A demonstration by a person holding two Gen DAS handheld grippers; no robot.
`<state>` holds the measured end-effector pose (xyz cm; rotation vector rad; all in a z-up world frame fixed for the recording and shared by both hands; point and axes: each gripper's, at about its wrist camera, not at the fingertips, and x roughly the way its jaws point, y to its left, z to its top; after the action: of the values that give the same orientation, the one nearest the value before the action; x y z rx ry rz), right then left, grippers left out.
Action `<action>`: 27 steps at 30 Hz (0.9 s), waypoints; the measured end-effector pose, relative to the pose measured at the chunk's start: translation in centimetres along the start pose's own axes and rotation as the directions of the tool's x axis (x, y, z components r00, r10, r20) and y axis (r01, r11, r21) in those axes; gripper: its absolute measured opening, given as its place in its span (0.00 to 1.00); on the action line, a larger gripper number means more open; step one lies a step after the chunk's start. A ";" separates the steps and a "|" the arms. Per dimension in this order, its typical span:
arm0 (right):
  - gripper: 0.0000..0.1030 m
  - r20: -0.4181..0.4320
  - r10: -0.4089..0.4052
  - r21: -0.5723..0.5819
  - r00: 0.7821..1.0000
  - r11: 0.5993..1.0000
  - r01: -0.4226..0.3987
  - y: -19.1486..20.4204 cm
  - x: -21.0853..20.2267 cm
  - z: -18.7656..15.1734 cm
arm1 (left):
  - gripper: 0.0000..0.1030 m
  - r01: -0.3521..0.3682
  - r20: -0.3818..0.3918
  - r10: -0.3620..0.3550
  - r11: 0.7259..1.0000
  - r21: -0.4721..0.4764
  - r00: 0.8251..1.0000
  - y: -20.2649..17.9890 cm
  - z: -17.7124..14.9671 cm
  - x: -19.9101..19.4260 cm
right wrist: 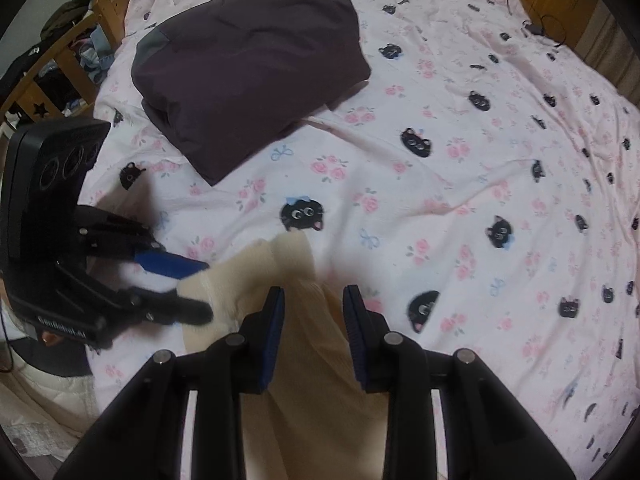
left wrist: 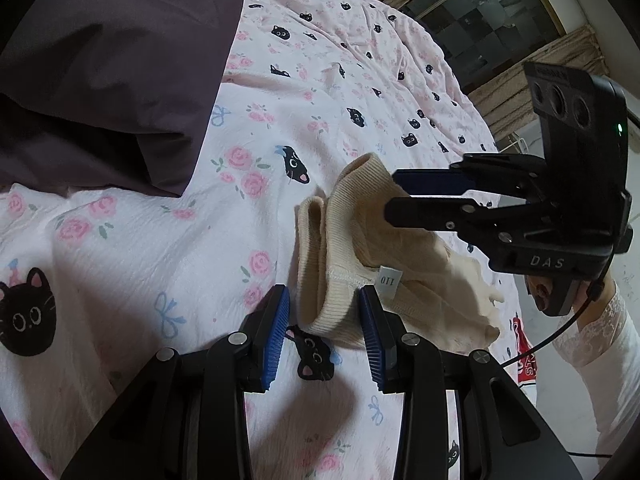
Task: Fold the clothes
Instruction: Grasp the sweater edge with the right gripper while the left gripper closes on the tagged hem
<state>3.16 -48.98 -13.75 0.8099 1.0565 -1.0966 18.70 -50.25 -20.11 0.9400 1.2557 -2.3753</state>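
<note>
Black hinged arms tipped with ribbed blue pads fill the bottom of the left wrist view: the left gripper [left wrist: 325,334], jaws partly apart, with the ribbed hem of a small cream knit garment [left wrist: 360,248] lying between the pads. Whether the pads actually press on the hem I cannot tell; the right pad sits against the cloth, the left one looks just clear of it.

That cream garment lies at centre right of the frame on a crinkled pink-white bedsheet printed with roses, blue bows and black cat faces [left wrist: 160,248]. It is fine-ribbed and soft, with thick rolled cuffs and a white size tag [left wrist: 389,281] sewn near the hem. Its long axis runs from the lower centre up toward the right.

From the right edge the right gripper [left wrist: 394,196] reaches in, its jaws partly closed with the upper knit fold between them; in the right wrist view [right wrist: 314,320] the cream cloth fills the gap between its pads.

At upper left sits a folded dark plum-brown smooth fabric bundle [right wrist: 248,68], well apart from the cream piece.
</note>
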 end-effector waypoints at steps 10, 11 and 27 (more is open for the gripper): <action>0.04 -0.038 0.107 0.024 0.994 0.994 -0.106 0.2 1.0 0.8 | 0.31 0.001 0.001 -0.001 1.000 -0.006 1.000 0.0 -0.3 -0.5; 0.04 -0.037 0.110 0.024 0.993 0.994 -0.110 0.2 0.9 0.8 | 0.32 0.004 0.002 -0.004 1.000 -0.009 1.000 0.1 -0.3 -0.6; 0.05 -0.086 0.104 0.072 0.991 0.993 -0.098 -1.7 2.0 1.7 | 0.45 0.021 0.016 -0.022 0.999 0.041 1.000 -0.8 -0.2 -1.0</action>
<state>2.15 -51.62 -15.17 0.9641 1.0465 -1.0225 19.18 -49.66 -19.04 0.9211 1.2217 -2.4289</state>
